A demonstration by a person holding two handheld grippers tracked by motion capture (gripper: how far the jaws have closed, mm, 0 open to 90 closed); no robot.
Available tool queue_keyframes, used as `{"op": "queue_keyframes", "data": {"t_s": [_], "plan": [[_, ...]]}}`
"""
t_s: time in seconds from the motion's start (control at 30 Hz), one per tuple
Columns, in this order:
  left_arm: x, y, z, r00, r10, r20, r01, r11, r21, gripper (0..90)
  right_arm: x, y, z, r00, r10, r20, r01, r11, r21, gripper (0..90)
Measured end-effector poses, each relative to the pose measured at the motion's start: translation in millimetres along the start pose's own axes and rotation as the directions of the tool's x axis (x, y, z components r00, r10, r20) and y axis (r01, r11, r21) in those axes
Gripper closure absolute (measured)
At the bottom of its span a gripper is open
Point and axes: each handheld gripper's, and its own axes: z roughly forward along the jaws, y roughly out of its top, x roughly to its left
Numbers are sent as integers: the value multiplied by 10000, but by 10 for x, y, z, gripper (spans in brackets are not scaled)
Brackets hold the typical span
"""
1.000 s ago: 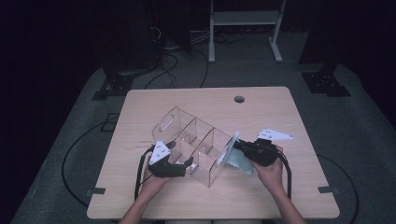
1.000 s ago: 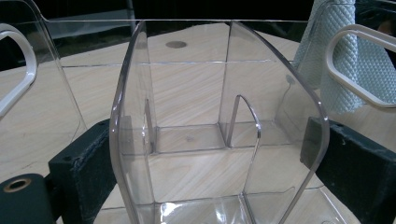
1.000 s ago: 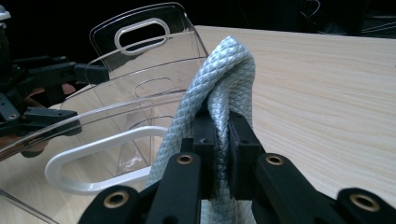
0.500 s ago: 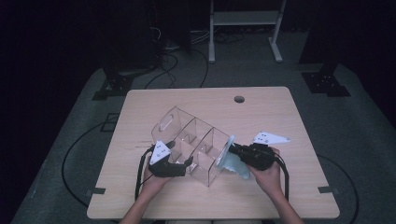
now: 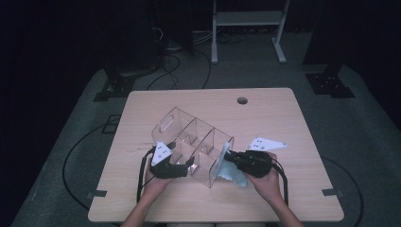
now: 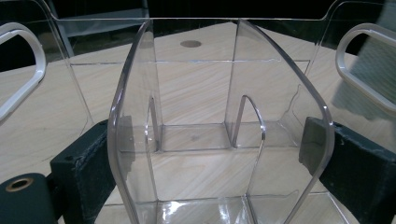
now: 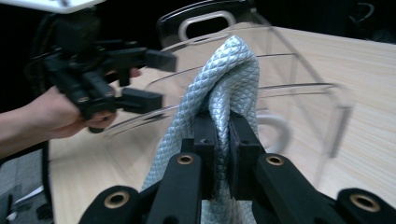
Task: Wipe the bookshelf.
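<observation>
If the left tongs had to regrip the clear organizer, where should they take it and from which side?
Best on the near long wall of the organizer, coming in from the person's side over its open top. That rim is a thin upright edge, so one jaw can go inside and one outside, between dividers. The left tongs already straddle a curved divider there. The right tongs grip the cloth at the handle end.

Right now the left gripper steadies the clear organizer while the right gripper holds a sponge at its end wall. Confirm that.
Not quite: the right gripper is shut on a light blue cloth, not a sponge, as the right gripper view shows. The left gripper does clamp the clear organizer.
</observation>
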Motion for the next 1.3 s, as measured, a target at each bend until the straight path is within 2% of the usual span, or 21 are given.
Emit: {"op": "queue_keyframes", "data": {"t_s": [0.07,0.1,0.17,0.23,0.37,0.43,0.57,0.6,0.67,0.73,0.83,0.93,1.07,1.13,1.23,1.3], "plan": [[0,0,1,9999,-72,-73,72,10000,-5,65,36,-5,11,9999,-52,-96,52,10000,38,832],[14,0,1,9998,-93,-183,93,10000,-15,65,107,-22,40,9992,-130,-375,134,9999,97,833],[23,-2,-7,9997,-169,-181,169,9999,-23,67,160,-28,60,9982,-292,-517,302,9994,182,833],[32,-3,-15,9998,-155,-147,154,9999,-31,70,161,-22,65,9980,-357,-517,368,9991,203,832],[28,7,-2,9998,-97,-163,96,9999,-55,70,104,-14,62,9991,-208,-373,214,9996,162,832],[25,6,-1,9997,-126,-186,125,9999,-58,69,127,-18,60,9993,-240,-282,245,9996,155,833],[30,3,-2,9995,-161,-288,161,9999,-17,70,209,-32,84,9975,-338,-626,354,9991,243,832],[39,4,-8,9996,-183,-233,183,9998,6,71,261,-42,106,9961,-542,-690,565,9979,312,831],[42,7,-6,9996,-153,-222,154,9999,18,75,234,-32,104,9957,-651,-661,674,9972,333,831],[36,12,1,9996,-139,-230,139,9999,-11,75,176,-28,92,9979,-541,-359,550,9982,238,831],[36,8,0,9996,-166,-249,165,9999,-32,74,105,-29,77,9995,-270,-168,274,9994,190,832],[34,9,2,9994,-171,-288,171,9999,-24,71,158,-39,91,9990,-337,-299,345,9990,284,832],[43,1,-5,9993,-248,-267,247,9997,-25,70,291,-76,137,9950,-560,-829,600,9971,476,831],[44,0,-6,9994,-250,-249,249,9997,-28,72,295,-78,140,9948,-596,-821,635,9969,460,831],[44,3,-5,9994,-201,-286,200,9998,-36,73,220,-68,125,9969,-369,-693,397,9984,392,831],[42,3,-5,9993,-207,-313,206,9998,-32,72,227,-67,124,9972,-350,-659,378,9984,418,831]]}}
